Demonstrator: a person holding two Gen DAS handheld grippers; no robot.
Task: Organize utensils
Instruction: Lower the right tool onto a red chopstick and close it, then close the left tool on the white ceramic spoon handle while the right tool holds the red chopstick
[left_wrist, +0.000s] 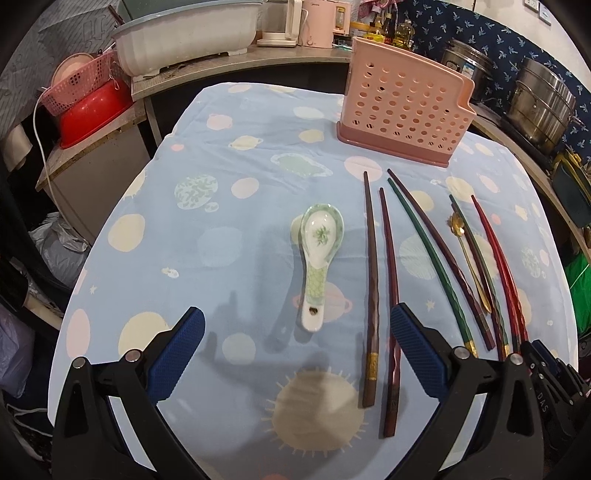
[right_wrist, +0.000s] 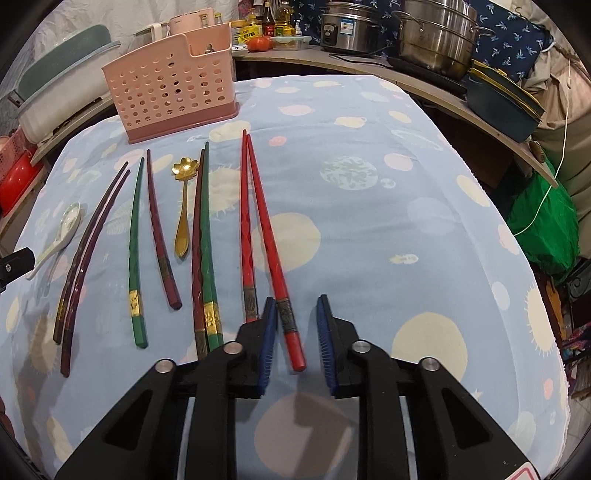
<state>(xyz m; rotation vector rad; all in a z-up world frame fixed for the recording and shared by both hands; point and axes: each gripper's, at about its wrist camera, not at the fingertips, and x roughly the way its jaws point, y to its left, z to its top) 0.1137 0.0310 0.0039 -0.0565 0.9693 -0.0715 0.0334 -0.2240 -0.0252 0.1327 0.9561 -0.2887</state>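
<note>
Right wrist view: right tongs (right_wrist: 296, 301) low over the counter (right_wrist: 388, 206), jaws narrowed to a small gap with the thick end of one red chopstick (right_wrist: 271, 258) lying between the blue pads (right_wrist: 267, 347). Left pad touching or nearly touching it, right pad clearly apart, so not clamped. Second red chopstick (right_wrist: 246, 229) just left of the tongs, tips of the pair meeting far ahead. Further left: a green and dark chopstick side by side (right_wrist: 204, 240), gold flower spoon (right_wrist: 182, 206), one maroon chopstick (right_wrist: 159, 229), one green chopstick (right_wrist: 135, 251), two dark chopsticks (right_wrist: 88, 243), ceramic spoon (right_wrist: 62, 232). Pink perforated holder (right_wrist: 170, 85) upright, far ahead and to the left.

Left wrist view: left tongs (left_wrist: 297, 321) wide open, holding nothing. Ceramic spoon (left_wrist: 319, 254) just ahead between the spread jaws, bowl away, handle near. Two dark chopsticks (left_wrist: 371, 280) beside the right pad. Pink holder (left_wrist: 402, 110) far ahead, right of centre.
</note>
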